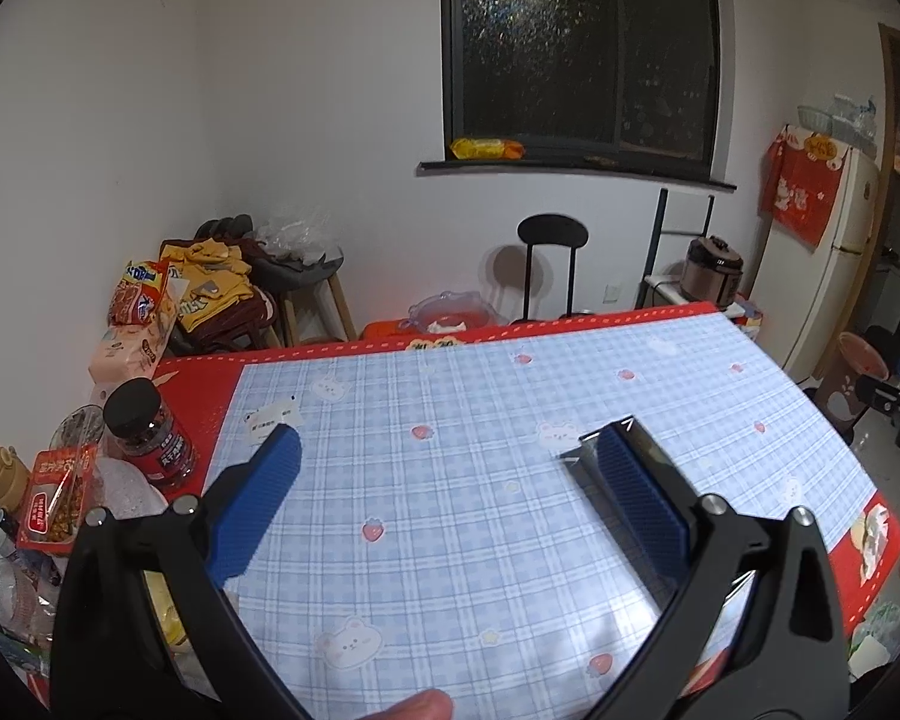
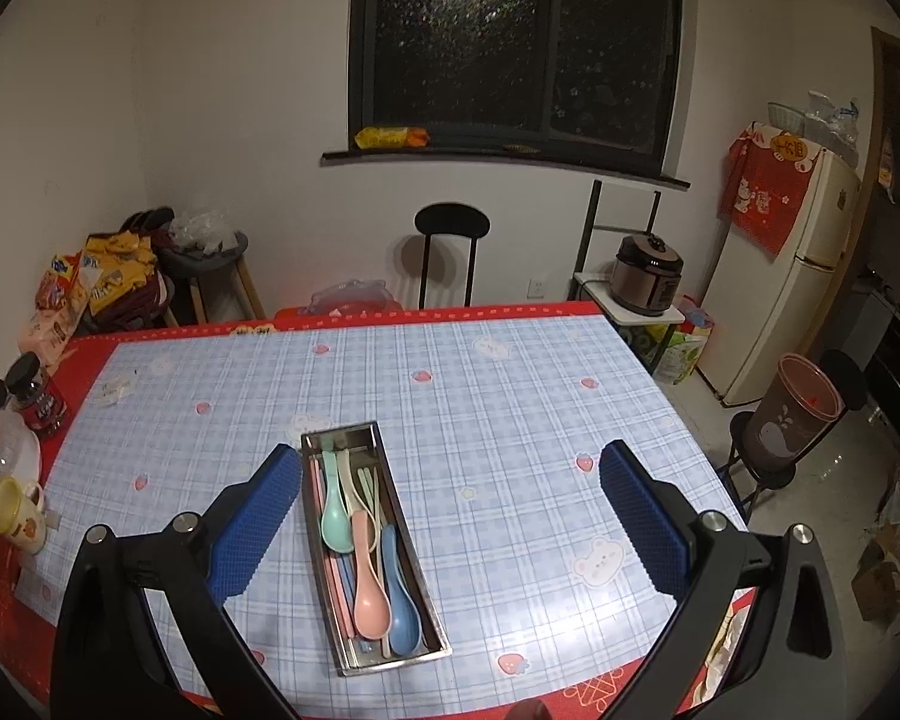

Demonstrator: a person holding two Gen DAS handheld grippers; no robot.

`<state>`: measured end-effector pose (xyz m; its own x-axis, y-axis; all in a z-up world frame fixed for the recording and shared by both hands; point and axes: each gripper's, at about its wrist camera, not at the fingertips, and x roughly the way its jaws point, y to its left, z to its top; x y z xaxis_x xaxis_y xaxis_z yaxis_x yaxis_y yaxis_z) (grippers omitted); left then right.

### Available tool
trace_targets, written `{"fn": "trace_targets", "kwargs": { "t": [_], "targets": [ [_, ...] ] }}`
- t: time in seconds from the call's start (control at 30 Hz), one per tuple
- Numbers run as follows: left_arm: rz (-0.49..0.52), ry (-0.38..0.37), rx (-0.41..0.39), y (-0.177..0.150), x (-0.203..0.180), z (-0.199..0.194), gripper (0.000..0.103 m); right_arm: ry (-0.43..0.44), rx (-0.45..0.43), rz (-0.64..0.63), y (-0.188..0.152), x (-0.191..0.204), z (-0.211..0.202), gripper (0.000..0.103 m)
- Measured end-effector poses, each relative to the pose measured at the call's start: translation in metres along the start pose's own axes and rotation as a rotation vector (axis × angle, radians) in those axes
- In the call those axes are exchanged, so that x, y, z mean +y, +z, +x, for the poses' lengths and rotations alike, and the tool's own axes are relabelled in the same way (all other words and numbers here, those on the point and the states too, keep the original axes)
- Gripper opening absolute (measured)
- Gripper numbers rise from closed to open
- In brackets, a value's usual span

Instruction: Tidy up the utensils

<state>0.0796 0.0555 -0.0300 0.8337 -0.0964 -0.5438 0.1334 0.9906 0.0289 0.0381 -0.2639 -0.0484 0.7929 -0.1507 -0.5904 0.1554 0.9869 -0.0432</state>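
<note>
A steel utensil tray [image 2: 414, 546] lies on the blue checked tablecloth near the front edge. In it are a green spoon [image 2: 336, 519], a pink spoon [image 2: 369, 591], a blue spoon [image 2: 402, 618] and several pastel chopsticks. My right gripper [image 2: 450, 468] is open and empty above the tray, its left finger beside the tray's left wall. My left gripper [image 1: 450, 450] is open and empty over bare cloth. A corner of the steel tray [image 1: 582, 459] shows behind its right finger.
Jars, snack packs and bottles crowd the table's left edge [image 1: 144, 432]. A yellow mug [image 2: 15, 513] stands at the left. A black chair [image 2: 450, 252] stands behind the table. A rice cooker [image 2: 645, 276], a fridge [image 2: 780, 276] and a bin [image 2: 792, 414] are to the right.
</note>
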Motion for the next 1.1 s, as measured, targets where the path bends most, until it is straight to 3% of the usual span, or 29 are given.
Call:
{"fn": "trace_targets", "kwargs": {
  "t": [0.3, 1.1],
  "targets": [
    [0.005, -0.05, -0.04, 0.009, -0.015, -0.006, 0.098, -0.044, -0.093, 0.009, 0.005, 0.003, -0.023, 0.097],
    [0.026, -0.104, -0.02, 0.005, -0.033, 0.001, 0.098, -0.13, -0.094, 0.005, 0.004, -0.001, -0.03, 0.097]
  ]
}}
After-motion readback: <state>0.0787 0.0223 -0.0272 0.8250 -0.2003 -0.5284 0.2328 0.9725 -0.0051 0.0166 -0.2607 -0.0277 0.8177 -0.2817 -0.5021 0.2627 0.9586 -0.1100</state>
